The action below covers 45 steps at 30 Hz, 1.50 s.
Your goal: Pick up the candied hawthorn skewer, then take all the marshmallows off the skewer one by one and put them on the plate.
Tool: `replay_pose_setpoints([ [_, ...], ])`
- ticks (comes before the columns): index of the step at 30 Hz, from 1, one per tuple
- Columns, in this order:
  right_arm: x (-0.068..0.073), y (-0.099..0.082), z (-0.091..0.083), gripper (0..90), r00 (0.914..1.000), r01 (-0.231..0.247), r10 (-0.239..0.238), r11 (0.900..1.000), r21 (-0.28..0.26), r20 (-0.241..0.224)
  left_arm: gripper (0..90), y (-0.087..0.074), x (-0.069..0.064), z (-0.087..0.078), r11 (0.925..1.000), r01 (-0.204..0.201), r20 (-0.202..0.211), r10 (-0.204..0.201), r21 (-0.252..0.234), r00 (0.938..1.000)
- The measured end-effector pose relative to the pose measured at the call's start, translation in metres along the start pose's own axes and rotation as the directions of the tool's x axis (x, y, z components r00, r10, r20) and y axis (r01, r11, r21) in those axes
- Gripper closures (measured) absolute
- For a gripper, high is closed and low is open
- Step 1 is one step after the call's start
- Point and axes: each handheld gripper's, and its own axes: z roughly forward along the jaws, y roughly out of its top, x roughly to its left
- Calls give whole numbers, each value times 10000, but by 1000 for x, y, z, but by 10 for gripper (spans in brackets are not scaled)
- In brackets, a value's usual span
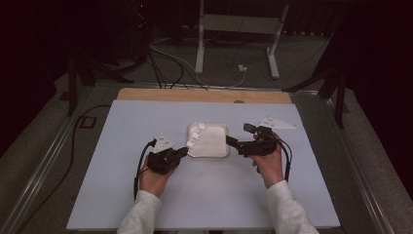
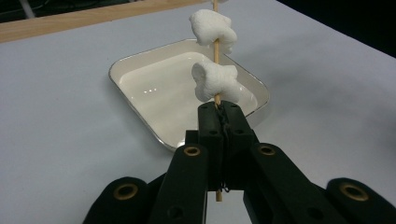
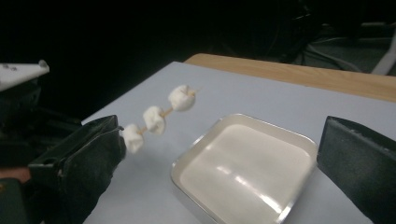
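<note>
Between the pressed-together jaws of our left gripper we pinch a thin wooden skewer near its lower end, with marshmallows threaded on it just beyond the pads. Our right gripper stands with its jaws spread and nothing between them, just beside the right edge of the white tray.

The skewer leans out over the tray's left rim, above the pale table. The grip is low on a slender stick, so we judge that a sideways nudge from the right gripper could swing or snap it, or push the marshmallows off the far tip. The lowest one sits almost against our jaws and could get crushed if the stick slides.

The left gripper view shows two marshmallows up close and the stick running down through the jaws. The right gripper view shows three marshmallows in a row and the tray's bare inside. The high view shows both hands and how near they are.
</note>
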Motion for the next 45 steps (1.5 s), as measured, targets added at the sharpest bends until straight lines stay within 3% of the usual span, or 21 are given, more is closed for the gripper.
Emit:
replay_pose_setpoints([
  [13, 1, 8, 37, 0, 9981, -254, 287, 9979, 599, -548, 900, 0, -3, 1, 9997, -191, 99, 193, -138, 9998],
  [22, 2, 2, 48, 4, 9937, -414, 515, 9941, 1007, -999, 900, 0, -5, -1, 9984, -379, 167, 386, -429, 9991],
  [25, 2, 2, 50, 111, 9857, -747, 900, 9912, 1091, -1424, 900, 0, -7, -1, 9978, -457, 217, 468, -475, 9987],
  [31, 1, 2, 58, 360, 9726, -1449, 1648, 9813, 1269, -1639, 900, 0, -12, 0, 9957, -656, 381, 681, -653, 9969],
  [32, 1, 2, 58, 360, 9726, -1449, 1648, 9813, 1269, -1639, 900, 0, -13, 0, 9953, -709, 383, 735, -656, 9966],
  [36, 0, 0, 67, 558, 9519, -2053, 2343, 9660, 1571, -1972, 900, 0, -16, 1, 9945, -786, 461, 819, -697, 9956],
  [37, 0, 0, 67, 558, 9519, -2053, 2343, 9660, 1571, -1972, 900, -1, -16, 1, 9947, -776, 469, 809, -675, 9956],
  [38, 0, -1, 69, 612, 9401, -2314, 2635, 9592, 1626, -2161, 900, -1, -15, 2, 9947, -760, 475, 794, -699, 9957],
  [41, 0, -1, 69, 670, 9335, -2459, 2776, 9563, 1582, -2271, 900, -3, -15, 2, 9949, -701, 519, 739, -726, 9959],
  [42, 0, -1, 70, 713, 9224, -2721, 3036, 9495, 1561, -2387, 900, -3, -15, 2, 9949, -687, 552, 729, -735, 9958],
  [43, 0, -1, 70, 713, 9224, -2721, 3036, 9495, 1561, -2387, 900, -3, -15, 3, 9949, -682, 569, 725, -746, 9957],
  [45, 3, 1, 68, 760, 9320, -2580, 2816, 9576, 1282, -2282, 900, -3, -15, 2, 9947, -698, 589, 743, -753, 9955],
])
